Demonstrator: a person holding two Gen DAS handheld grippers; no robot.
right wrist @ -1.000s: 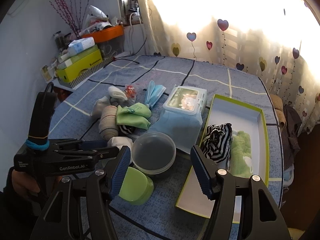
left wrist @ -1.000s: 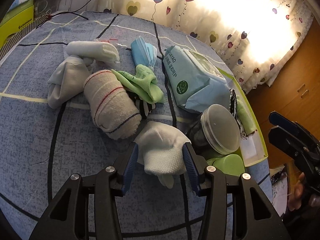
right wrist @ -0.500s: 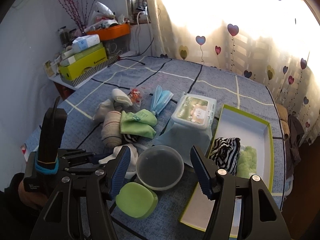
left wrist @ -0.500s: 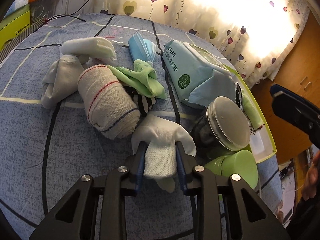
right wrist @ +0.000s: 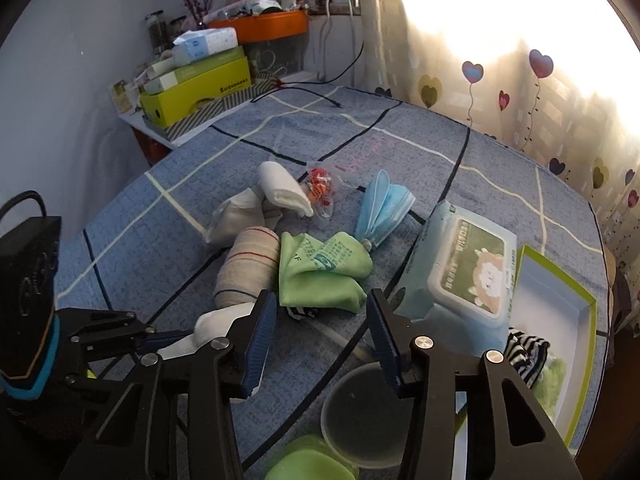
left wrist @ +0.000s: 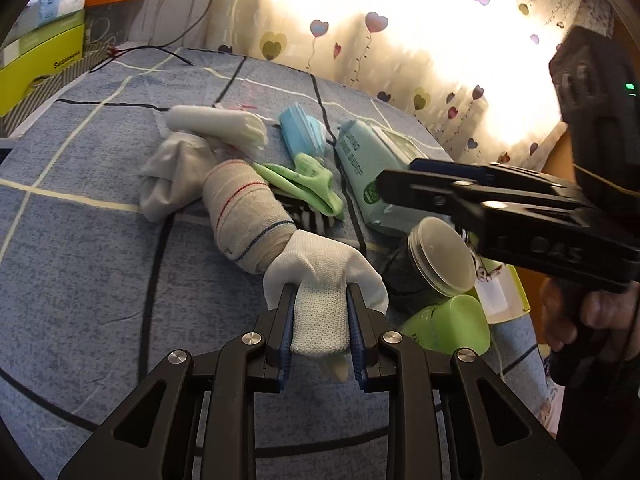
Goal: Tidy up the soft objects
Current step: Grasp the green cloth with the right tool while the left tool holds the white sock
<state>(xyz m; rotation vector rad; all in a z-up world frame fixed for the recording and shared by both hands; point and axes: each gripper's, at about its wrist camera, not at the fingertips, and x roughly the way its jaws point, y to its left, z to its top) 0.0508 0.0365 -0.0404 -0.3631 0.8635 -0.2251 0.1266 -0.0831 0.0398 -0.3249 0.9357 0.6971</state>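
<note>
Since a second ago the left gripper (left wrist: 320, 334) has gone from wide open around the white sock (left wrist: 320, 280) to pinching it, and its jaws are closing on the sock's folded middle, pads pressed into the knit on both sides; the right gripper (right wrist: 320, 340) has swung across from over the round tub toward the heap of cloth. The right gripper's jaws are closing too, but nothing sits between them: they hang above bare blue bedspread (right wrist: 200, 248), just in front of the green cloth (right wrist: 320, 276). The white sock lies on the bedspread at the near edge of the heap, touching the beige rolled sock (left wrist: 244, 216) behind it. A blue face mask (right wrist: 380, 208) and a pack of wet wipes (right wrist: 460, 272) lie further back. The clear-lidded tub (left wrist: 436, 258) and a green container (left wrist: 452, 328) stand just right of the held sock. Beyond them the green-edged tray (right wrist: 576, 308) holds a striped sock (right wrist: 524, 356) and something pale green.
</note>
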